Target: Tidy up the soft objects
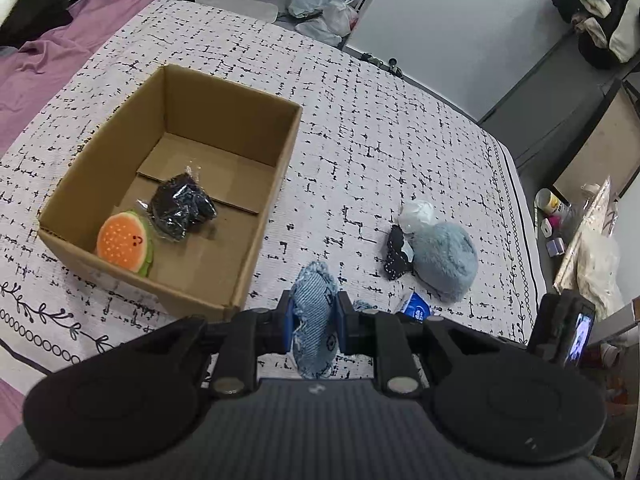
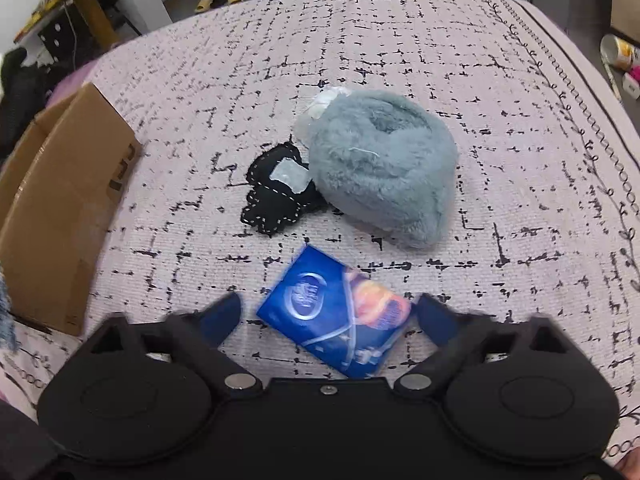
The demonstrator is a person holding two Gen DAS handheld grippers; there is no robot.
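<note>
My left gripper (image 1: 313,312) is shut on a frayed denim pouch (image 1: 314,320), held above the bed just right of an open cardboard box (image 1: 240,168). The box holds an orange burger plush (image 1: 125,242) and a black item in clear wrap (image 1: 182,210). My right gripper (image 2: 326,316) is open, its fingers either side of a blue tissue pack (image 2: 340,316) lying on the bed. Beyond it lie a fluffy grey-blue plush (image 2: 384,168) and a black stitched piece (image 2: 276,196). The plush (image 1: 444,256) and black piece (image 1: 396,256) also show in the left wrist view.
The bed has a white black-flecked cover (image 1: 360,120) with a purple sheet (image 1: 60,40) at the far left. The box's outer wall (image 2: 60,208) stands left of my right gripper. The bed's edge (image 1: 516,200) runs on the right, with clutter on the floor beyond.
</note>
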